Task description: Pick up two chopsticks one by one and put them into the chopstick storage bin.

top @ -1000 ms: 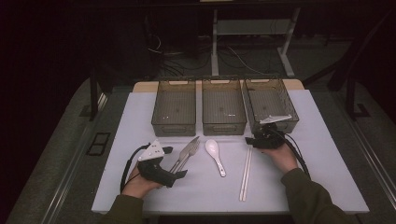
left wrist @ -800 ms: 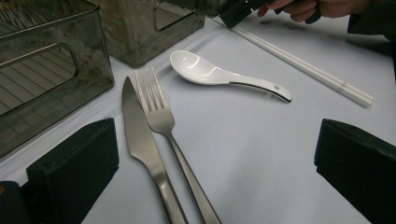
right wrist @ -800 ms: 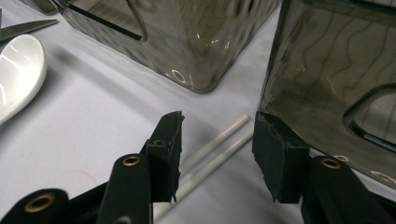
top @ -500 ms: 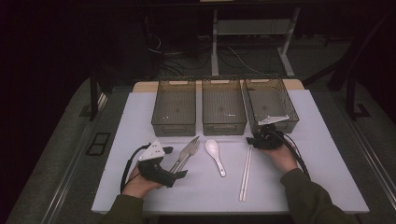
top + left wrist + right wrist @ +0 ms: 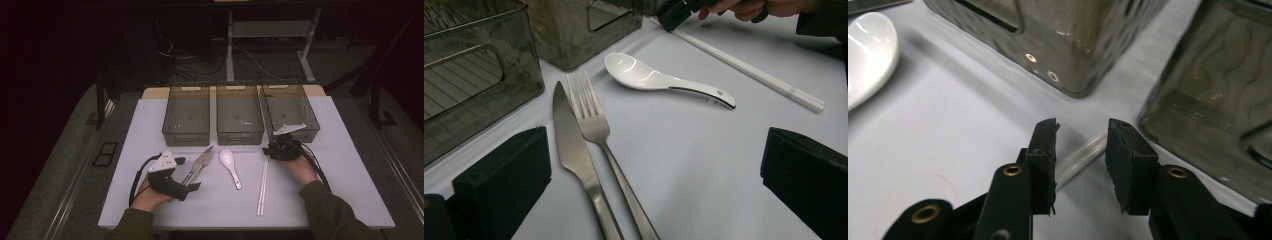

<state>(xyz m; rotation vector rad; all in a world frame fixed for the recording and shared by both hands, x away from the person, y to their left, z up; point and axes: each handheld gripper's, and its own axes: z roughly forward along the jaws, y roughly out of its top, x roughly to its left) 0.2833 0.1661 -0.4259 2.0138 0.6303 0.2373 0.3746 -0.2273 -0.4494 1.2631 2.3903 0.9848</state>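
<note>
The right gripper (image 5: 1080, 165), its jaws apart and just closing around the white chopsticks (image 5: 1079, 158), should stay centred so both sticks get pinched together.

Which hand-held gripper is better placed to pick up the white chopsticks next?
The right hand-held gripper. Its jaws have just been closing and already straddle the far end of the chopsticks, not yet pressing. The left hand-held gripper stands open beside the knife and fork.

A dim room: a white-topped desk (image 5: 345, 165) on grey floor (image 5: 55, 170), with a white metal frame (image 5: 235, 30) and tangled cables (image 5: 175, 52) behind it.
</note>
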